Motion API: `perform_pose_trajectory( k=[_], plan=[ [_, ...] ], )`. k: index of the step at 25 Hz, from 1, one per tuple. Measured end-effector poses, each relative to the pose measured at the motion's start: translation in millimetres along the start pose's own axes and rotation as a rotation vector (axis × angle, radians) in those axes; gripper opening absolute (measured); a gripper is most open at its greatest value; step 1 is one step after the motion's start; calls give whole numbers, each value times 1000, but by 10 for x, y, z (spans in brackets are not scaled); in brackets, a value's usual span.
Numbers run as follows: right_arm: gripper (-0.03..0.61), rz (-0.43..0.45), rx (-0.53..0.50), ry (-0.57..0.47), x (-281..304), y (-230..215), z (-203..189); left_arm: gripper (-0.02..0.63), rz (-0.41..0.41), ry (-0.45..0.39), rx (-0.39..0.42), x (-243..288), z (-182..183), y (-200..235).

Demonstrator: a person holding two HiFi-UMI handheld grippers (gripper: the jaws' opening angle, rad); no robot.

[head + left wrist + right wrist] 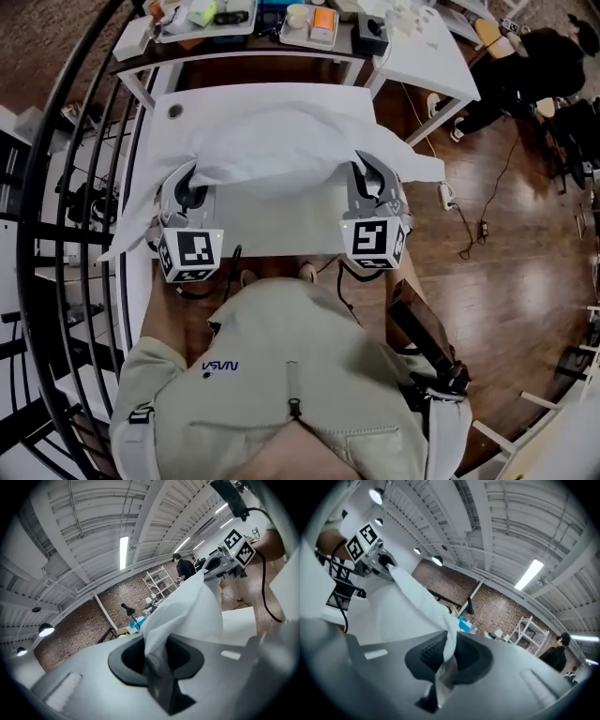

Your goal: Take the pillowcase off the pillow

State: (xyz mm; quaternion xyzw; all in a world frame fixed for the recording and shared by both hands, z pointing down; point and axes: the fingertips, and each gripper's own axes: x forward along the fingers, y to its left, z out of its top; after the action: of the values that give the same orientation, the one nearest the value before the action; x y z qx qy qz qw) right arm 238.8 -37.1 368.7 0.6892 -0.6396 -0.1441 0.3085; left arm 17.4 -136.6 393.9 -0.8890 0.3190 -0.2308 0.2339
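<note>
1. Now, the left gripper and right gripper each clamp the pillowcase edge, held up over the table.
2. Pull both corners evenly, grips tight, so the hidden pillow slides out.

beige jacket, grey left tool, right tool, checkered marker cubes, black cables

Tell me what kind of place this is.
Likely a lab or workshop in a converted industrial building: a brick wall, an exposed ribbed ceiling with tube lights, and a desk crowded with gear behind the white table, with cables trailing on the wood floor.
</note>
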Motion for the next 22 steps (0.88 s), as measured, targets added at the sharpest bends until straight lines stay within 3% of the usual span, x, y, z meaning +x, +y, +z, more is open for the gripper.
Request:
perform_pose_trajectory(
  k=[3, 6, 9, 11, 14, 17, 20, 22],
  plan=[
    [21, 30, 7, -32, -149, -161, 327, 86, 5, -49, 12, -94, 255, 184],
    [21, 81, 3, 9, -194, -264, 445, 89, -62, -61, 7, -93, 374, 257],
    [23, 136, 55, 101, -50, -252, 223, 103, -142, -66, 6, 99, 330, 205],
    [22, 129, 106, 160, 123, -207, -9, 145, -159, -82, 13, 267, 269, 178],
    [22, 51, 133, 196, 384, -250, -178, 221, -75, -130, 32, 372, 228, 243],
    [24, -25, 91, 225, 678, -340, -245, 296, 24, -209, 13, 251, 405, 351],
    [32, -80, 34, 233, 929, -386, -306, 281, 83, -268, -47, 37, 434, 335],
    [34, -110, 14, 238, 1059, -416, -351, 265, 102, -239, -149, -105, 268, 232]
  ],
)
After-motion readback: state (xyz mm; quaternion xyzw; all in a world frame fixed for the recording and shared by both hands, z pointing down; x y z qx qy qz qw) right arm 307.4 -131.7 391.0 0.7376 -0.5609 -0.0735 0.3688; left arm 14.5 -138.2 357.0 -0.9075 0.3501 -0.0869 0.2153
